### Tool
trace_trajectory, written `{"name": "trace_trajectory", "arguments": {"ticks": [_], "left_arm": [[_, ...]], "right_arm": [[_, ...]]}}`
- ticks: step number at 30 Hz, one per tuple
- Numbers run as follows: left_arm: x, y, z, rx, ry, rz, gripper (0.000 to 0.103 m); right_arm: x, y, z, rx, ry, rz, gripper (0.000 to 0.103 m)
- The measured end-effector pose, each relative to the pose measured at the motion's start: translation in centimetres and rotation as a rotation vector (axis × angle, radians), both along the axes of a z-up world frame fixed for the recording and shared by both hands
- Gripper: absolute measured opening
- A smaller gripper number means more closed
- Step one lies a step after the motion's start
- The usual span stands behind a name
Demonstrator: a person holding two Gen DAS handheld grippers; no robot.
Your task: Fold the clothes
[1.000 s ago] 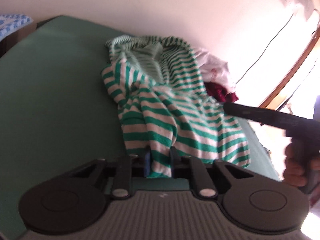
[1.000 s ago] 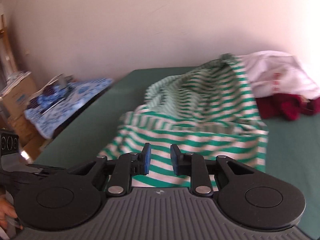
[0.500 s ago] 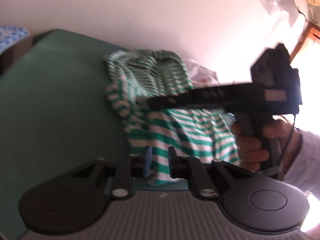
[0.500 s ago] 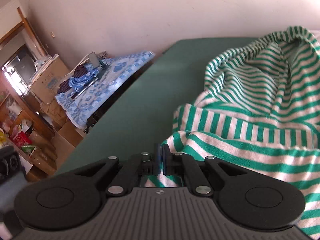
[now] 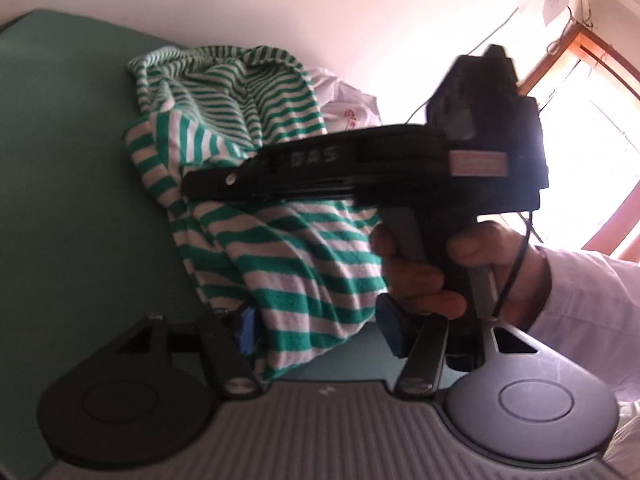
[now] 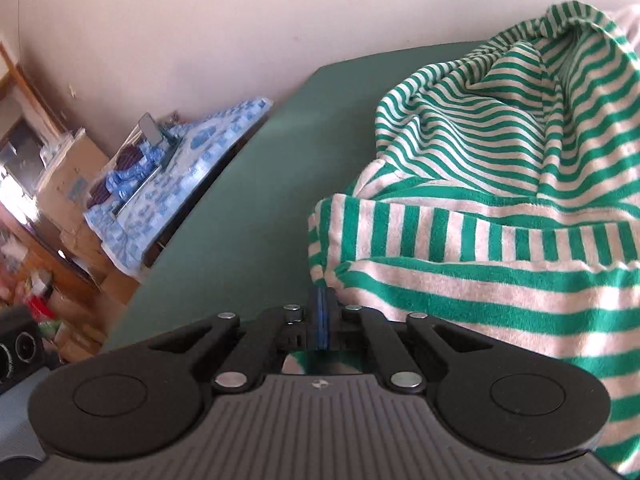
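Lengthwise, striped garment (image 5: 280, 248) runs toward the wall (crumpled); left gripper (image 5: 320, 330) opening around it, right gripper (image 6: 322, 312) pinching its corner.

Pale wall (image 6: 200, 32), bright wood-framed window (image 5: 592, 92)

The left gripper (image 5: 320, 330) is black with ribbed grey housing, silver screws and blue pads (image 5: 390, 330); the right gripper (image 6: 322, 314) looks alike; a white sleeve (image 5: 588, 304); a thin black cable (image 5: 516, 268).
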State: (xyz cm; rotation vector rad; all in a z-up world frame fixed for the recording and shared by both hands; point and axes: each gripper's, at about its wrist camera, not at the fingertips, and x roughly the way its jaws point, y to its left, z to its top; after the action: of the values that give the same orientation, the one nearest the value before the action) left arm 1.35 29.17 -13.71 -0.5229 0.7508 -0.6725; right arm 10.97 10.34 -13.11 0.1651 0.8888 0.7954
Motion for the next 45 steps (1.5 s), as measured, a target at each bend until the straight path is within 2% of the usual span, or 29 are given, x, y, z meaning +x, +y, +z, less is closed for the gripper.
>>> {"name": "trace_trajectory", "arguments": {"ticks": [1, 2, 3, 5, 6, 8, 9, 10, 11, 13, 16, 20, 22, 23, 24, 25, 26, 28, 30, 32, 34, 35, 36, 37, 38, 41, 42, 44, 45], "left_arm": [[0.2, 0.7, -0.3, -0.031, 0.028, 0.013, 0.034], [0.2, 1.4, -0.6, -0.059, 0.053, 0.027, 0.016], [0.2, 2.1, -0.9, -0.091, 0.073, 0.043, 0.007], [-0.2, 3.0, -1.5, -0.171, 0.107, 0.062, 0.006], [-0.4, 2.9, -1.6, -0.177, 0.108, 0.063, 0.005], [-0.6, 2.2, -1.4, -0.16, 0.099, 0.056, 0.005], [-0.5, 1.8, -1.4, -0.152, 0.098, 0.053, 0.005], [-0.4, 1.4, -1.3, -0.145, 0.096, 0.05, 0.005], [-0.3, 1.4, -1.3, -0.145, 0.099, 0.054, 0.005], [-0.5, 2.1, -1.0, -0.159, 0.102, 0.067, 0.003], [-1.3, 3.9, -0.2, -0.143, 0.08, 0.078, 0.0], [-0.6, 3.8, -1.7, -0.084, 0.141, 0.052, 0.0], [-0.5, 3.7, -1.3, -0.065, 0.133, 0.041, 0.0], [-0.4, 3.6, -1.1, -0.057, 0.125, 0.036, 0.0], [-0.4, 3.5, -0.8, -0.048, 0.117, 0.031, 0.0], [-0.6, 3.7, -0.3, -0.043, 0.103, 0.034, 0.0], [-1.0, 4.2, 0.3, -0.039, 0.085, 0.042, 0.0], [-1.6, 4.4, 1.8, 0.043, 0.05, 0.053, 0.0], [-2.4, 4.4, 3.4, 0.062, -0.012, 0.036, 0.0], [-2.2, 3.2, 4.3, 0.036, -0.06, 0.001, 0.001], [-0.9, 0.6, 3.6, 0.093, -0.052, -0.051, 0.001], [-0.2, -0.9, 3.1, 0.129, -0.043, -0.078, 0.001], [0.1, -1.5, 2.4, 0.156, -0.037, -0.089, 0.0], [0.2, -1.7, 1.7, 0.178, -0.033, -0.091, 0.0], [0.4, -1.9, 0.9, 0.201, -0.029, -0.093, 0.01], [0.9, 0.5, 0.4, 0.161, 0.051, -0.094, 0.007], [0.9, 1.1, 0.5, 0.166, 0.059, -0.097, 0.006], [0.5, 1.7, 1.0, 0.153, 0.069, -0.112, 0.004], [0.2, 1.7, 1.4, 0.146, 0.07, -0.118, 0.015]], "right_arm": [[-0.3, -0.6, 0.8, 0.028, -0.015, 0.001, 0.009], [-0.6, -1.3, 1.7, 0.049, -0.046, -0.003, 0.01], [-1.0, -1.8, 2.5, 0.045, -0.078, -0.008, 0.011], [-1.6, -2.3, 3.7, -0.006, -0.12, 0.017, 0.013], [-1.5, -2.1, 3.6, -0.026, -0.109, 0.04, 0.015], [-0.9, -1.3, 3.0, -0.055, -0.058, 0.086, 0.02], [-0.6, -0.7, 2.5, -0.074, -0.033, 0.1, 0.018], [-0.2, 0.1, 1.8, -0.097, -0.008, 0.107, 0.007], [0.1, 0.9, 1.3, -0.113, 0.003, 0.11, 0.001], [0.5, 2.6, 0.6, -0.135, 0.008, 0.11, 0.0], [0.7, 3.2, 1.0, -0.065, 0.006, 0.09, 0.001], [1.9, 3.3, -1.9, -0.043, 0.073, 0.077, 0.0], [2.4, 2.7, -2.1, -0.015, 0.128, 0.062, 0.0], [2.1, 1.9, -1.4, 0.023, 0.123, 0.048, 0.007], [1.5, 0.7, -0.1, 0.075, 0.089, 0.03, 0.008], [0.7, -0.2, 0.7, 0.069, 0.049, 0.015, 0.009], [-0.2, -1.1, 1.1, 0.021, 0.006, 0.0, 0.013], [-2.0, -2.8, 2.0, -0.073, -0.081, -0.028, 0.015], [-3.8, -4.5, 2.9, -0.168, -0.167, -0.057, 0.017], [-5.1, -5.4, 1.7, -0.237, -0.149, -0.07, 0.012], [-5.7, -5.5, -0.4, -0.249, -0.1, -0.071, 0.009], [-5.7, -5.5, -1.4, -0.277, -0.114, -0.094, 0.001], [-5.7, -5.6, -2.1, -0.326, -0.157, -0.134, 0.0], [-5.5, -6.3, -2.4, -0.331, -0.166, -0.167, 0.0], [-5.2, -7.3, -2.5, -0.305, -0.151, -0.196, 0.0], [-5.2, -10.3, -2.0, -0.248, -0.139, -0.275, 0.0], [-6.2, -11.1, -1.2, -0.259, -0.177, -0.292, 0.001], [-8.4, -13.2, 0.1, -0.294, -0.233, -0.31, 0.03], [-9.1, -14.3, 0.1, -0.324, -0.233, -0.293, 0.036]]}}
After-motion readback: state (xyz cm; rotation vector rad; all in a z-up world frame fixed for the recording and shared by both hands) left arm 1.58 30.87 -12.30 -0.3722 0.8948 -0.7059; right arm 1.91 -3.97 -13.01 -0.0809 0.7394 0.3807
